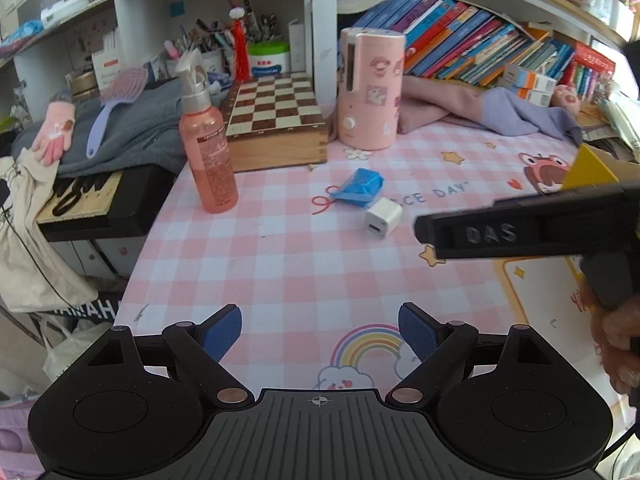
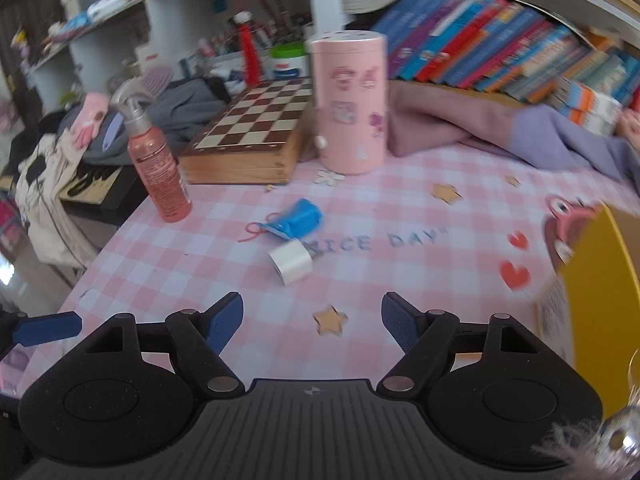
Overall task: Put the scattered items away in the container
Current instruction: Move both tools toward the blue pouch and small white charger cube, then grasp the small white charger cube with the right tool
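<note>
On the pink checked surface (image 1: 280, 264), a white charger (image 1: 383, 216) lay at twelve o'clock of both empty hand-held grippers, left (image 1: 320, 334) and right (image 2: 312, 322), fingers apart.

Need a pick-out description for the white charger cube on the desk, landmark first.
Start at the tall pink cylinder standing beside the chessboard box on the pink checked mat. In front of it lies a crumpled blue bag. The charger cube touches that bag's near edge: small, white, hard-edged, with a port in one face.
</note>
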The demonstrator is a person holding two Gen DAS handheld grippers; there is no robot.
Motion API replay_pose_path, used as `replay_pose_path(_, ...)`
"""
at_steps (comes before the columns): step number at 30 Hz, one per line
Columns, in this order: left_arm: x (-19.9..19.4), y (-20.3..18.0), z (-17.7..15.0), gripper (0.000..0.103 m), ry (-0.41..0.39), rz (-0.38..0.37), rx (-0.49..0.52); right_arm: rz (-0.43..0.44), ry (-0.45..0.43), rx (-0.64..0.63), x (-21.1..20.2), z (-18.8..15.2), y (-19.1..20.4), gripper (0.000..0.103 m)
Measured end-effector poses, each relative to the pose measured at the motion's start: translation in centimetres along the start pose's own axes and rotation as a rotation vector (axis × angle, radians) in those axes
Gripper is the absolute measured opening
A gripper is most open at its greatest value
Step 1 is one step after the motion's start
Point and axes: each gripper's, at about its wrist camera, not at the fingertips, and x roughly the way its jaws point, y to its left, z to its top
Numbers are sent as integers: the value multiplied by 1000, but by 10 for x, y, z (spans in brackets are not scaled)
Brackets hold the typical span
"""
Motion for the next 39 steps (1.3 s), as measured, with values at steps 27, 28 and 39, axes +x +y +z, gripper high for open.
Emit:
replay_pose_path(27,38,-7,31,88,25,49,15,11,90,-13,85,32,-15,44)
replay_pose_path(28,40,-8,32,88,25,47,22,2,79,-5,81,33,-18,44)
replay_pose_path(39,87,-30,62,88,7,2,116,-127,-8,130,48,46,-67,44)
